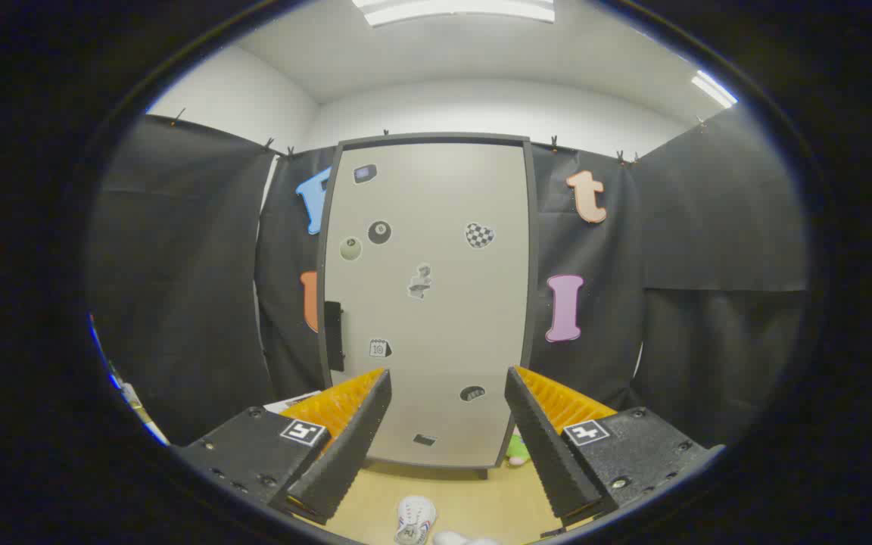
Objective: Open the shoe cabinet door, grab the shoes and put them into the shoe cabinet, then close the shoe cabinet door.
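Gripper view: my hand-held gripper (447, 393) points straight at the shoe cabinet (428, 303), its two fingers spread wide apart with nothing between them. I see one finger (349, 439) on each side, their ribbed inner faces turned toward each other, and a small square marker on each finger mount. The shoe cabinet stands upright beyond the fingers, against the black cloth wall; its pale door (436, 318) sits shut inside a dark frame. Several stickers (479, 235) are scattered over the door, among them two ball shapes, a checkered heart and a small calendar. A dark handle (334, 335) is fixed at the door's left edge, about halfway up. The cabinet rests on a light wooden floor (481, 503). A white shoe (415, 520) lies on that floor below and between the fingers, well short of the cabinet, and part of a second white shoe (466, 539) shows just beside it. A small green object (517, 452), too hidden to identify, sits at the cabinet's lower right corner. Ceiling lights (455, 9) glow above white walls.
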